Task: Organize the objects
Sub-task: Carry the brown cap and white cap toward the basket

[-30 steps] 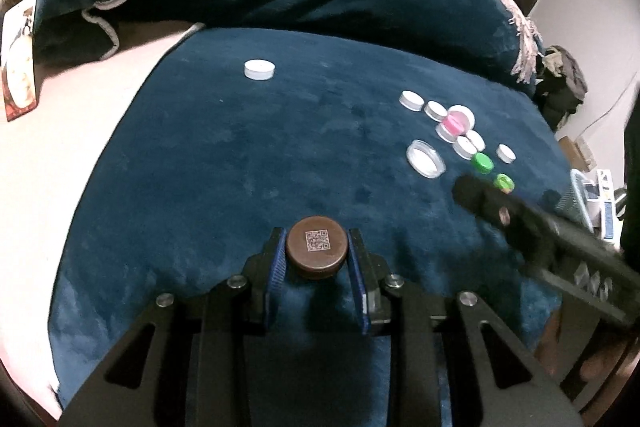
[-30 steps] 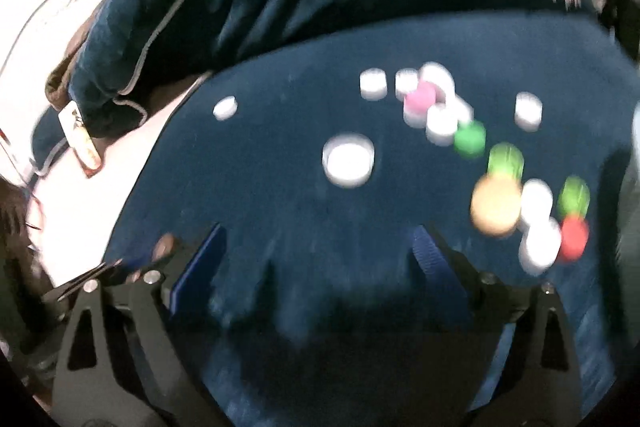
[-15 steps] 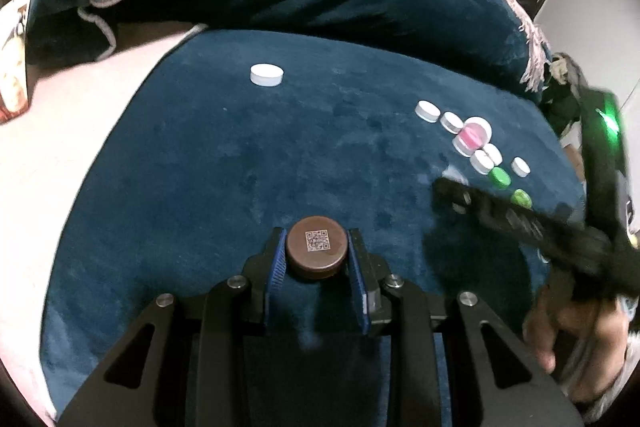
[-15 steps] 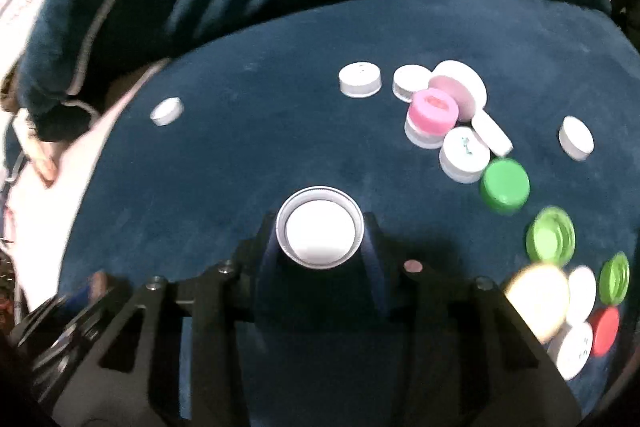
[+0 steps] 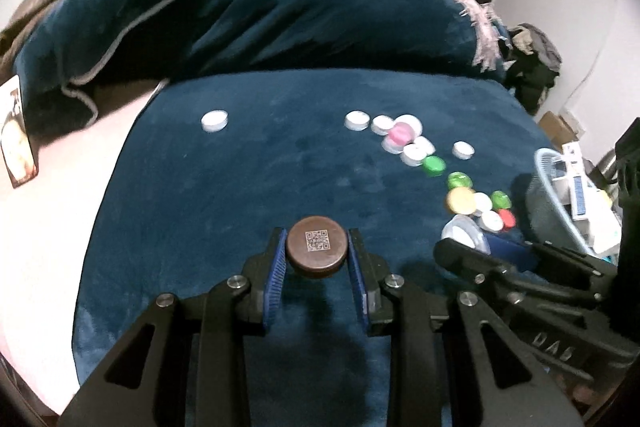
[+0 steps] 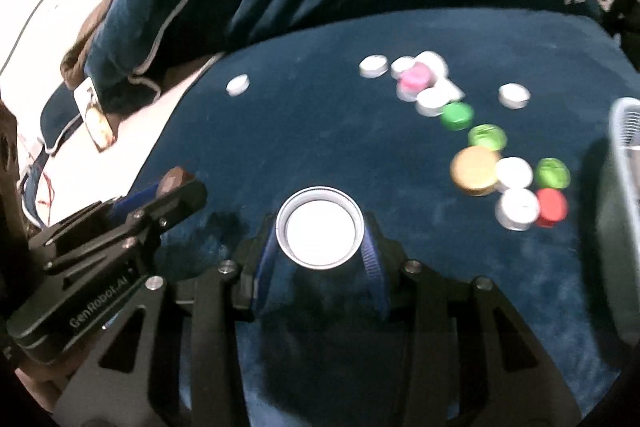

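Note:
My left gripper (image 5: 316, 255) is shut on a brown round cap (image 5: 316, 245) with a QR code on top, held above the blue blanket (image 5: 240, 187). My right gripper (image 6: 320, 239) is shut on a wide white lid (image 6: 320, 227), hollow side up. In the right wrist view the left gripper (image 6: 176, 187) shows at the left with the brown cap (image 6: 172, 179). The left wrist view has the right gripper (image 5: 472, 247) at the lower right with the white lid (image 5: 462, 229). Loose caps lie ahead: a white-and-pink cluster (image 6: 420, 79), green caps (image 6: 456, 115), a gold lid (image 6: 474, 171), a red cap (image 6: 552, 205).
A lone white cap (image 5: 215, 120) lies apart on the far left of the blanket. A heap of dark blue bedding (image 5: 280, 7) rises behind. A pale mesh basket (image 5: 552, 203) with boxes stands at the right edge. A card (image 5: 16, 143) lies on the pale sheet to the left.
The right gripper went from wide open to shut on the white lid and drew it back toward the near right. The left gripper kept the brown cap and rose a little.

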A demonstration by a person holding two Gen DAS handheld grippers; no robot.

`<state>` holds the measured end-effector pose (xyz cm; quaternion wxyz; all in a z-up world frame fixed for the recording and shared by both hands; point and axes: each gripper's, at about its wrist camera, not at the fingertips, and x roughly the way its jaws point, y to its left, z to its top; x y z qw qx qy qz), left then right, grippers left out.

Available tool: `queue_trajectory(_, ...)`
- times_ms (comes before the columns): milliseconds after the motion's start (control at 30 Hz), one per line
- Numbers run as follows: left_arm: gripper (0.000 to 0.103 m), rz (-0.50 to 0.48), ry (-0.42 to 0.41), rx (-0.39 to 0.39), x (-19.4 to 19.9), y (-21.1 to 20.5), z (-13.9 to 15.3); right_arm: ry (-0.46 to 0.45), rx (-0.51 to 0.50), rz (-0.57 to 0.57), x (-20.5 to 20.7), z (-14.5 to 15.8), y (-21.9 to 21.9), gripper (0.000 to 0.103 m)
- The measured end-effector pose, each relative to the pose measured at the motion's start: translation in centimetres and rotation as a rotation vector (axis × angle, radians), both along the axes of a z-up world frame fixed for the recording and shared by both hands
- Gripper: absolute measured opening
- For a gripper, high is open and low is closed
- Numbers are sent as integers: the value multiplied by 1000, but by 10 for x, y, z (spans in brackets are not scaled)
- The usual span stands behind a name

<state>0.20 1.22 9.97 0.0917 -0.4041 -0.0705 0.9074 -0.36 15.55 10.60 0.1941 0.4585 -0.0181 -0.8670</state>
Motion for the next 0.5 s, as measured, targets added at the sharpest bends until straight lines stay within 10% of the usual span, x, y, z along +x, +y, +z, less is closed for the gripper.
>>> queue_trajectory(500, 30, -156, 85, 15, 12, 81, 41, 113, -41, -136, 29, 48, 72, 41)
